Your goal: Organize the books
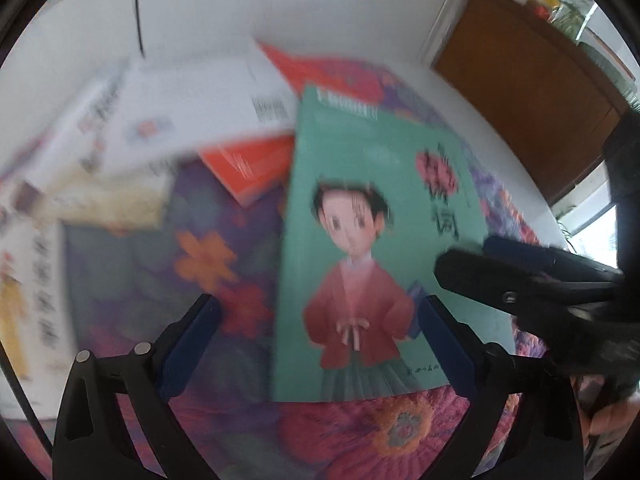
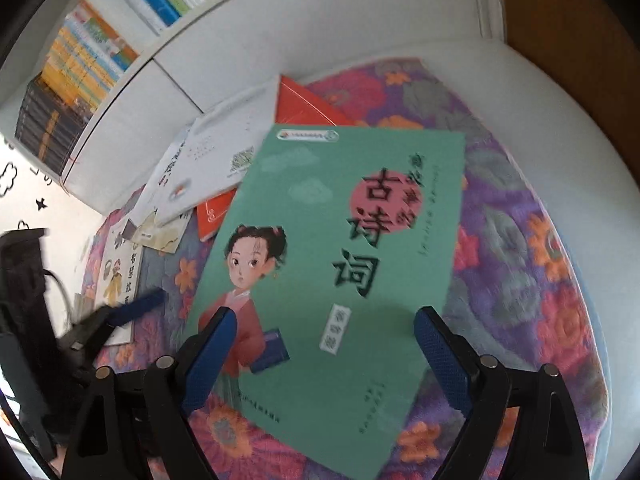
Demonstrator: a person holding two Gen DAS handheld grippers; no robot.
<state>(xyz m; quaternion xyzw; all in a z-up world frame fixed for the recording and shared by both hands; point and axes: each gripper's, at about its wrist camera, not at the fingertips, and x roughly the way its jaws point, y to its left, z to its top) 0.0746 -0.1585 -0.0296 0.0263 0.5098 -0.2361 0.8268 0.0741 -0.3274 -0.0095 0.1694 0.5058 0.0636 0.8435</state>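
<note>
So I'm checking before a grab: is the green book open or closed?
Closed. The green book lies flat on the floral cloth, front cover up, no pages showing.

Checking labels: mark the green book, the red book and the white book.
green book (image 2: 320,184), right wrist view, upper cover.
red book (image 2: 298,104), right wrist view, exposed far corner.
white book (image 1: 188,104), left wrist view, back cover.

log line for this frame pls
left gripper: open, empty | right gripper: open, empty | green illustrated paperback book: lying on floral cloth
</note>
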